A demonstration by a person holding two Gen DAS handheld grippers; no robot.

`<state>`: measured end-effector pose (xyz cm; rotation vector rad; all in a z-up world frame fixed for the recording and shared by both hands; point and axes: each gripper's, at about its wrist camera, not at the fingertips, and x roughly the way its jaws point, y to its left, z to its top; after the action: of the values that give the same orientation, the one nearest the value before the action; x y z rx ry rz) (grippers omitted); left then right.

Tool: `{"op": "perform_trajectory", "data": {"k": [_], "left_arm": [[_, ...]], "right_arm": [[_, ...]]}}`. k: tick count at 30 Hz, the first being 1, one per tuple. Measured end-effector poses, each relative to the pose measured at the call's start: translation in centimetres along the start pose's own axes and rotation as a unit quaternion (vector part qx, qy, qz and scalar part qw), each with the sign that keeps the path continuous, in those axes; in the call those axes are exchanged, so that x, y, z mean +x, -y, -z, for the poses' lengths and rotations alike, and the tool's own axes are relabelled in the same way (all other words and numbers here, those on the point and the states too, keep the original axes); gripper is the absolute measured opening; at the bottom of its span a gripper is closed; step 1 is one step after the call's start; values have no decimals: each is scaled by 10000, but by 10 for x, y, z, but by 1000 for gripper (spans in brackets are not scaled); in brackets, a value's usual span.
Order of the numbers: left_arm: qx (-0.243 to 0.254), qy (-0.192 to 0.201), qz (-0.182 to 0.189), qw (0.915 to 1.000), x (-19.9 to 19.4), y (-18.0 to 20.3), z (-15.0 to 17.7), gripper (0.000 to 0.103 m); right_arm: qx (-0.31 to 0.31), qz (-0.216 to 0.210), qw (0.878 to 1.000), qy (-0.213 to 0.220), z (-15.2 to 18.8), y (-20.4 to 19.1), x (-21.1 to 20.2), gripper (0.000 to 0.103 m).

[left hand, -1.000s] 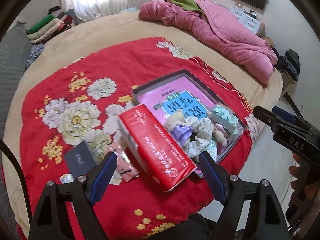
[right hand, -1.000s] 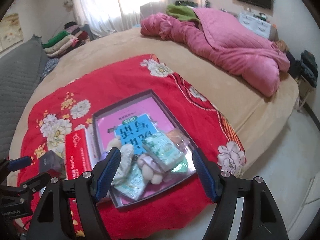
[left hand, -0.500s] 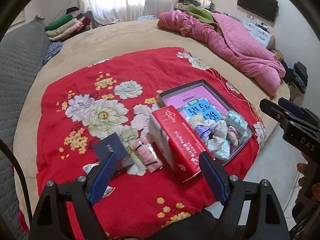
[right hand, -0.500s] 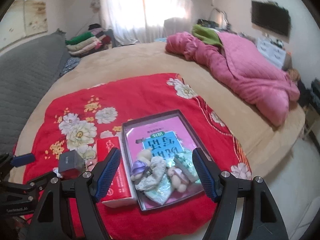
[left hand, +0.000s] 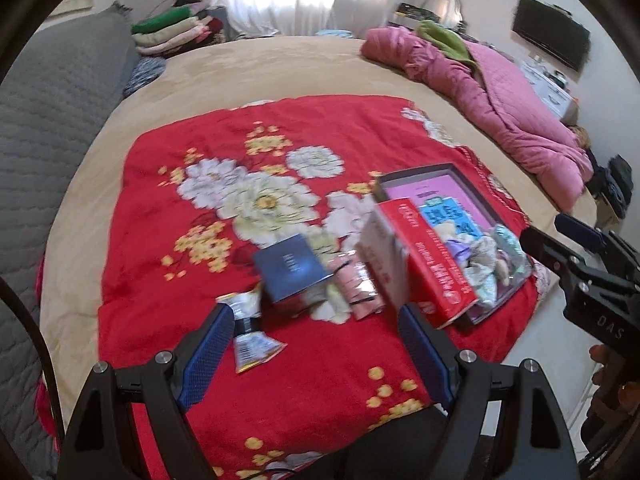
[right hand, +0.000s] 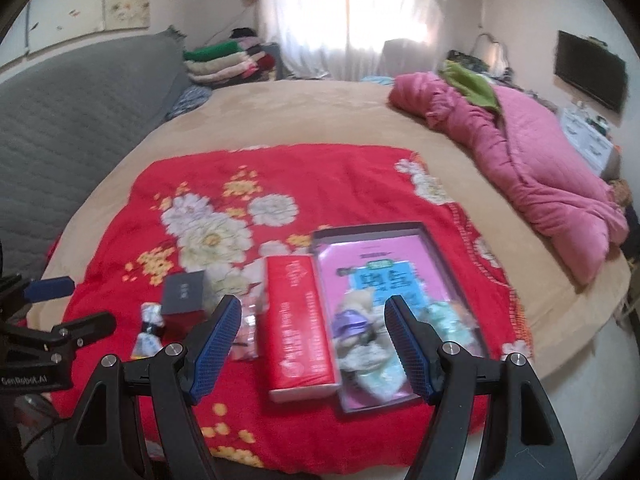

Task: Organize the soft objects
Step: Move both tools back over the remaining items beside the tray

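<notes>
A grey tray (right hand: 320, 237) with a pink sheet lies on the red floral blanket (right hand: 280, 176); small plush toys (right hand: 354, 322) and soft packets (right hand: 448, 316) are piled at its near end. The tray also shows in the left wrist view (left hand: 416, 171). A red tissue pack (right hand: 298, 320) lies against its left side (left hand: 432, 258). A dark blue box (left hand: 290, 268), a pink packet (left hand: 354, 286) and a snack packet (left hand: 250, 334) lie left of it. My left gripper (left hand: 316, 354) is open and empty above the blanket's near edge. My right gripper (right hand: 314, 346) is open and empty, held above the tissue pack.
A pink quilt (right hand: 520, 160) lies heaped at the right of the tan bed (right hand: 280, 108). A grey padded headboard (right hand: 68, 108) stands at the left, with folded clothes (right hand: 228, 60) behind. The bed edge drops to the floor at the right.
Both grippers have pulled back and up from the tray, so more of the bed shows. The objects on the blanket have not moved.
</notes>
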<state>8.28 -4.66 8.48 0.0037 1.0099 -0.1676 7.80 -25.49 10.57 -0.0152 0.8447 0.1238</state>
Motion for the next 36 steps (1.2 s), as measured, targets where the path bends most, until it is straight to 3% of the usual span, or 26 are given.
{"op": "perform_trajectory", "data": {"k": [10, 23, 36], "left_arm": [[-422, -5, -240, 9988, -5, -48, 17, 83], [-535, -139, -322, 9980, 6, -62, 34, 83], [-800, -649, -274, 9943, 50, -83, 53, 83]], "right_arm": [[-448, -317, 9984, -170, 10, -53, 15, 75], [-657, -631, 9947, -469, 27, -84, 39, 75], [-840, -684, 9896, -949, 46, -100, 80, 75]]}}
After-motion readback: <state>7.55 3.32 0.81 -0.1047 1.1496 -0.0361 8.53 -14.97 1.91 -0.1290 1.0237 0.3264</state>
